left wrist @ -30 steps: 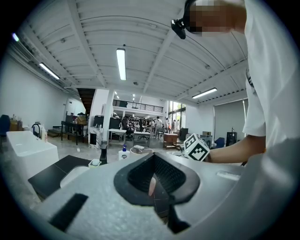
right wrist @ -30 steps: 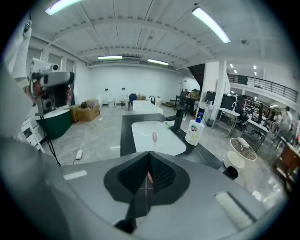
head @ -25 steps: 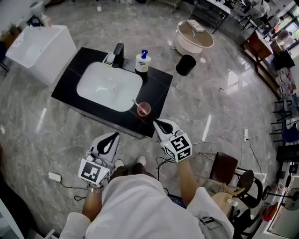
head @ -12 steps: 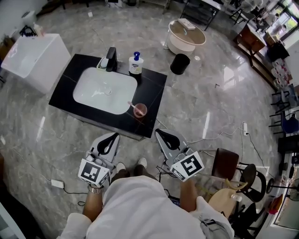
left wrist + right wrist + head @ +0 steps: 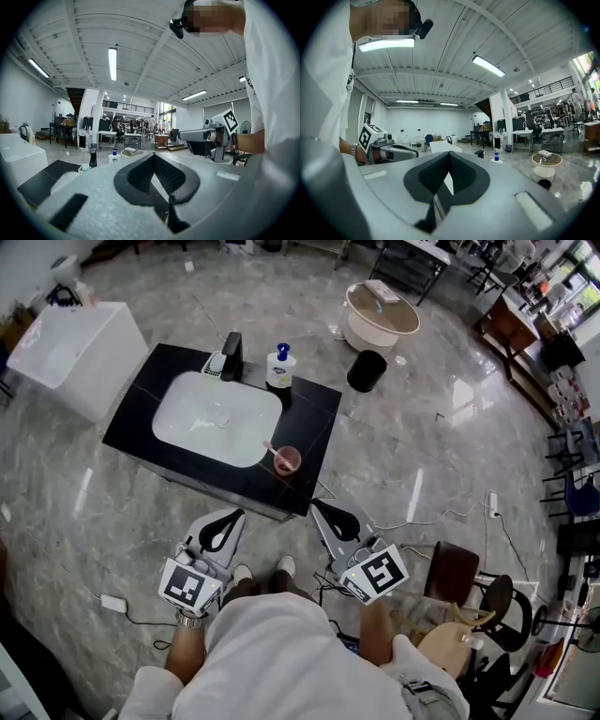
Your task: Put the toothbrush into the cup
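Note:
A pink cup (image 5: 288, 459) stands on the near right corner of the black counter (image 5: 314, 423). The toothbrush (image 5: 274, 448) sits in it, its handle leaning left toward the basin. Both grippers hang low by the person's body, well short of the counter. My left gripper (image 5: 232, 516) is shut and empty, with its jaws meeting at the tip (image 5: 153, 156). The right gripper (image 5: 319, 506) is also shut with nothing in it (image 5: 449, 154). Neither gripper view shows the cup.
The counter holds a white basin (image 5: 216, 418), a black faucet (image 5: 232, 354) and a soap bottle (image 5: 279, 367). A white box (image 5: 66, 352) stands to the left. A round table (image 5: 380, 315) and black bin (image 5: 367, 370) lie beyond; a chair (image 5: 450, 577) stands at the right.
The right gripper has drawn back from beside the cup toward the body, then held still. The left gripper has hardly moved. The toothbrush stays in the cup.

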Demonstrator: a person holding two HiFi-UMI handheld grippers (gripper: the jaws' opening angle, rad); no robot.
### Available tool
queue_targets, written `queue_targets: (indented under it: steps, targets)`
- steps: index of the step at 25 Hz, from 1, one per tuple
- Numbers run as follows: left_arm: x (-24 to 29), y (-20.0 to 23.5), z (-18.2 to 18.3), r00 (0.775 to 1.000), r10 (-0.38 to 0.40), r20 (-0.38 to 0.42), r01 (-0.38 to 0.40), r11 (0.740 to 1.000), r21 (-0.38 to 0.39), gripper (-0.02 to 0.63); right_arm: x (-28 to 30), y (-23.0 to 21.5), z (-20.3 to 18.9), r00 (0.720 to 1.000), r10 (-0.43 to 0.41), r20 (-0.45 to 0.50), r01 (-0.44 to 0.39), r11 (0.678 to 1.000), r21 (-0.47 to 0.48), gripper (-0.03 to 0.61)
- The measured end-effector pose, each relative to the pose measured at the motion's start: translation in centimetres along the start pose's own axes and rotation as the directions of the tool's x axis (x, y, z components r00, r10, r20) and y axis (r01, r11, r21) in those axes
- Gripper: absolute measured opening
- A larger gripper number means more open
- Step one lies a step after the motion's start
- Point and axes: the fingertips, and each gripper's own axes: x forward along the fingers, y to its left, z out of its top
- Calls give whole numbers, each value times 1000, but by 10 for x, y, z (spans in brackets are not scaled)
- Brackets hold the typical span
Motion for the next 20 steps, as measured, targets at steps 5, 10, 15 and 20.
queue_targets:
  steps: [5,10,15,20]
  targets:
    - [-2,1,2,1000,11,6,-11,1000,-7,-3,2,3,0,1000,8,1,-8,1000,2,11]
    - [-2,1,3,1000,4,11,-4,1000,-13,-3,3,3,0,1000,8,0,-8,1000,-3,11]
    - [-4,1,1,1000,6,11,-6,1000,-25,-3,1,4,-4,1000,14,-4,-14,1000,-4,11]
    - [-3,-1,0,1000,3,13,-3,999,-32,-2,0,4,-5,1000,18,-3,-18,1000,-6,11]
